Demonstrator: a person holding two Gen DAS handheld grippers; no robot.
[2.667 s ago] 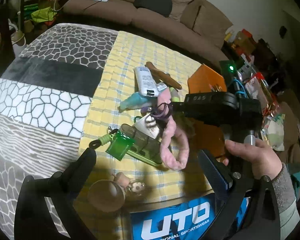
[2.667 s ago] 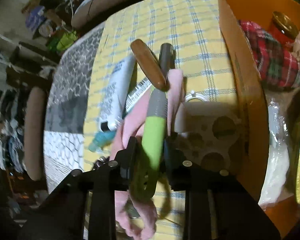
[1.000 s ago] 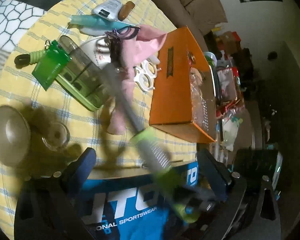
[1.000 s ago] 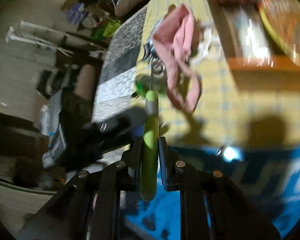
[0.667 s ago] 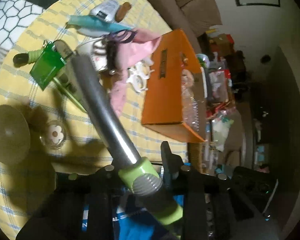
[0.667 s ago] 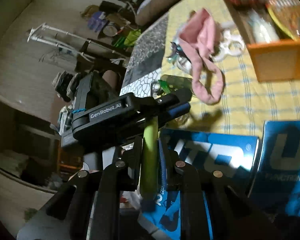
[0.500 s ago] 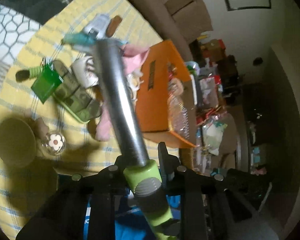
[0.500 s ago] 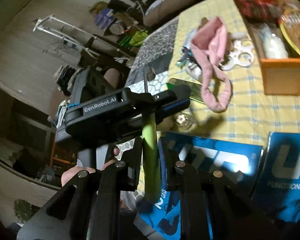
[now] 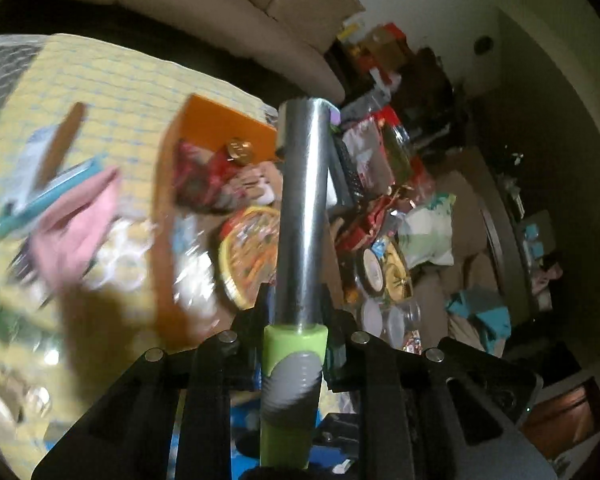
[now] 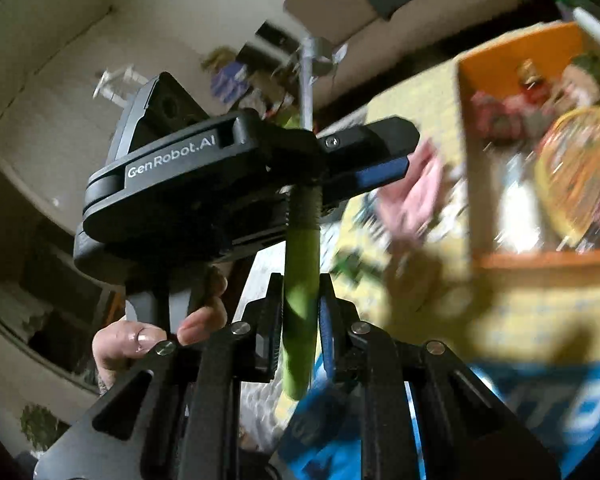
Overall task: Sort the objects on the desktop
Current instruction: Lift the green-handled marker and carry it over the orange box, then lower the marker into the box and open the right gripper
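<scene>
Pen (image 9: pixel 300 248) clamped between both tools' (image 9: pixel 296 344) fingers.

Green-handled metal tool (image 9: pixel 300 216) stands upright, clamped at its grey-ribbed grip above orange box (image 9: pixel 168 168).

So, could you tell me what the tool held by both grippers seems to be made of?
Tool: the shaft looks like brushed metal, with a long bright glint; the green and grey handle looks matte, with ribs on the grey part, likely rubber or plastic. Left gripper and right gripper both clamp it.
</scene>
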